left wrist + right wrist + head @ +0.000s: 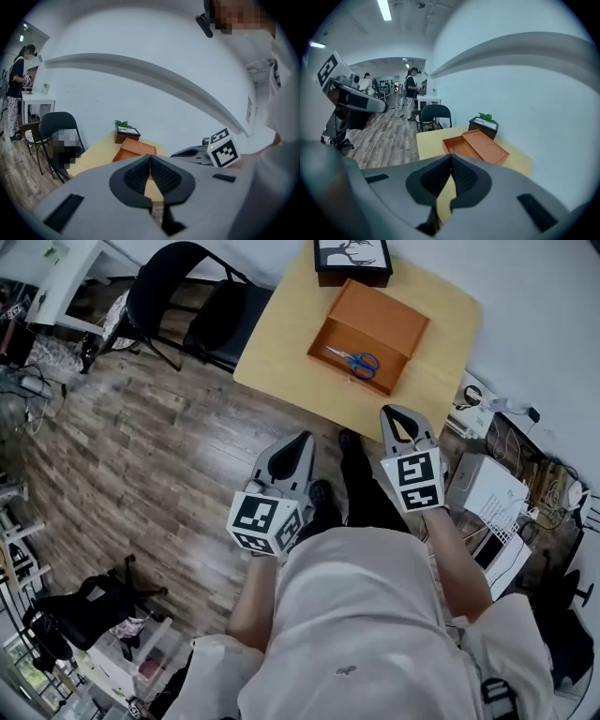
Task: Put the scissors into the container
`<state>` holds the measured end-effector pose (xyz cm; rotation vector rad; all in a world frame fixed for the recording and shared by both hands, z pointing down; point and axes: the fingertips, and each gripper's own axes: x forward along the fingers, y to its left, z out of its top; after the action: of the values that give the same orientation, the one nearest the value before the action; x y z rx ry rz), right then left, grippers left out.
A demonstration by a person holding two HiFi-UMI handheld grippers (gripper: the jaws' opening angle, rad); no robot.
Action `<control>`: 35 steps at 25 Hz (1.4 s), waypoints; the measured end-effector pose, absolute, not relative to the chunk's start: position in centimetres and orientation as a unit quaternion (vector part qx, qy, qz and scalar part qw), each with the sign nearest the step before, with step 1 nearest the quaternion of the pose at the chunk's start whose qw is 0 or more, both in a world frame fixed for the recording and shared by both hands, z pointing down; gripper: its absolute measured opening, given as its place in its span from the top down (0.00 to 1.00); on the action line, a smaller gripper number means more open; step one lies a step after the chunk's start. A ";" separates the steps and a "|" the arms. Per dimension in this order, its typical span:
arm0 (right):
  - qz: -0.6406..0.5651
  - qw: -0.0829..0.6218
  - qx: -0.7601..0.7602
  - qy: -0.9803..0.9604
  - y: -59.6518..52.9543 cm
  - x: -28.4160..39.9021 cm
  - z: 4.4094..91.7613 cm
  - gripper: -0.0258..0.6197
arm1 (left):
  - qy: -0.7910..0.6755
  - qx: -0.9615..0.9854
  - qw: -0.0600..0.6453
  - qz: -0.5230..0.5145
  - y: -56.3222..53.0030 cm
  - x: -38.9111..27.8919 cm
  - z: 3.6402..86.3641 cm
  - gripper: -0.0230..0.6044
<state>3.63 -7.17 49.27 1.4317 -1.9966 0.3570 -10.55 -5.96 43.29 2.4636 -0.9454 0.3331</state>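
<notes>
Head view, nearer than the container and to its left: the left gripper (302, 439) hangs off the table (277, 348) edge, above the wood floor (141, 446) — its jaws are pressed together with nothing between them, as the left gripper view shows. The blue-handled scissors (354, 359) lie inside the orange container (380, 315). Just nearer than the container's right end, the right gripper (395, 412) is likewise closed tight and empty.

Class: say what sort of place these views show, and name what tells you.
Probably an office or lab workroom: a folding chair beside a small wooden table, cables trailing by the wall, and a ceiling strip light over people standing further back.
</notes>
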 end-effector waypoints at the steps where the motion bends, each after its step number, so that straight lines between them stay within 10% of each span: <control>1: 0.134 0.314 0.554 -0.759 -6.4 3.5 48.7 0.96 | -0.342 0.901 0.238 0.120 -5.5 -10.8 43.2 0.95; 35: 0.103 0.174 0.626 -0.753 5.0 2.1 38.4 0.96 | -0.293 0.932 0.192 0.098 1.5 -12.8 38.4 0.95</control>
<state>2.07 5.05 38.39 1.7749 -2.1361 0.2914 -12.77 1.50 38.41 2.6156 -0.8222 0.2746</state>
